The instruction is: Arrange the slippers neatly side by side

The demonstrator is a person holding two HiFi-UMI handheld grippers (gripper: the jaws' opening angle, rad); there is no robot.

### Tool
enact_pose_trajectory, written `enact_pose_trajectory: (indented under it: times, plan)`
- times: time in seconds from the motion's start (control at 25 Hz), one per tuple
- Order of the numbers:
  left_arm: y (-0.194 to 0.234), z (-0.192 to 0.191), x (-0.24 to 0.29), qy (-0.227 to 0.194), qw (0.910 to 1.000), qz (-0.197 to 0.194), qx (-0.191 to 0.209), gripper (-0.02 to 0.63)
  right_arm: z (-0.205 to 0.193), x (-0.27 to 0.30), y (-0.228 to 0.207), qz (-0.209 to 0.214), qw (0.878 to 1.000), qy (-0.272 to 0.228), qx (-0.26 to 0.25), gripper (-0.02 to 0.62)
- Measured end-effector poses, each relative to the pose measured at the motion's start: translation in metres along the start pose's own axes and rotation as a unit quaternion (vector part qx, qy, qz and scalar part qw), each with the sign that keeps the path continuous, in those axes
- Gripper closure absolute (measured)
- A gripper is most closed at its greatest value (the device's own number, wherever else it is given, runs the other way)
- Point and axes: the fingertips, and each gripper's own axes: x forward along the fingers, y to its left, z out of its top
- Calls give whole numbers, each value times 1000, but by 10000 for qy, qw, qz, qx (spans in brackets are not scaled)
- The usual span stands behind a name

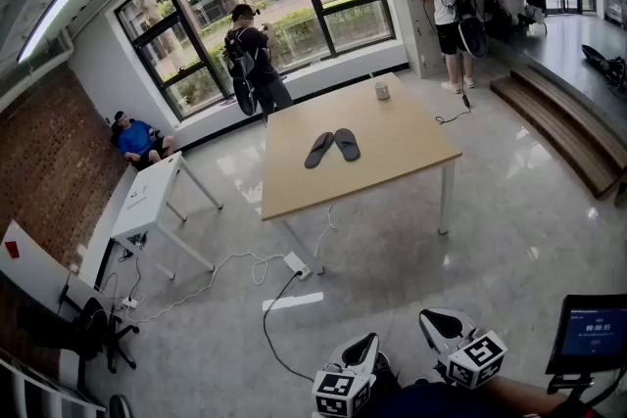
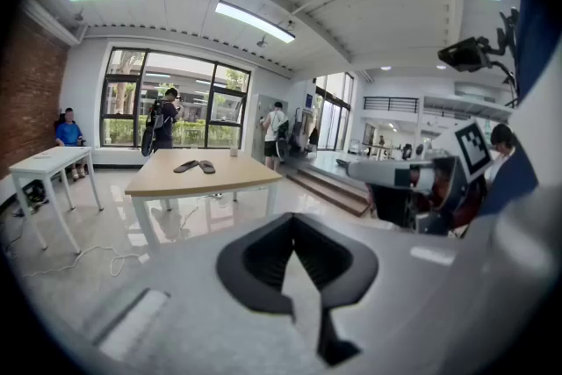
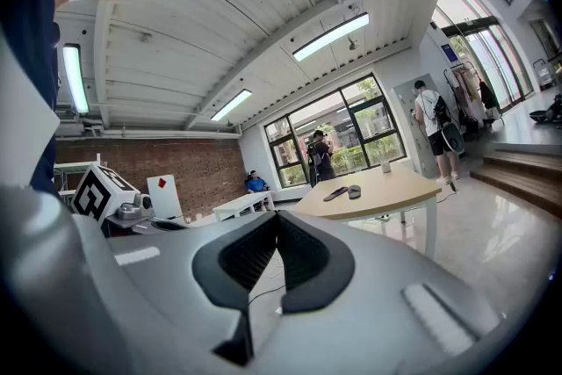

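Two dark slippers lie on the wooden table (image 1: pixel 392 157), far from me: the left slipper (image 1: pixel 318 150) angled, the right slipper (image 1: pixel 347 144) beside it, their far ends close together. In the left gripper view the slippers (image 2: pixel 195 166) are small on the distant table, and in the right gripper view the slippers (image 3: pixel 342 191) are also far off. Both grippers are held close to my body at the bottom of the head view: the left gripper (image 1: pixel 359 350) and the right gripper (image 1: pixel 443 325). Each gripper's jaws meet with nothing between them, as the left gripper (image 2: pixel 299 263) and right gripper (image 3: pixel 274 255) show.
A white cup (image 1: pixel 382 90) stands near the table's far edge. A small white table (image 1: pixel 147 196) is at the left, with cables and a power strip (image 1: pixel 297 263) on the floor. Several people stand or sit by the windows. Steps (image 1: pixel 558 127) rise at the right; a screen (image 1: pixel 591 333) sits beside me.
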Motion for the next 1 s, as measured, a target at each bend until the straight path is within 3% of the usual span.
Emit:
enact_pose_trajectory:
  times: [0.28,0.48,0.84,1.0]
  plan:
    - [10,8,10,-67,9999,-59,80,601,6,11,-5,-20,9999,-15,-103,584]
    - [29,20,50,9,9999,-140,22,601,7,42,-38,-103,9999,12,-127,584]
    - [92,36,95,75,9998,-194,-15,601,31,116,-61,-227,9997,65,-9,584]
    - [121,56,109,17,9991,-308,-288,601,32,152,-69,-276,9993,196,-124,584]
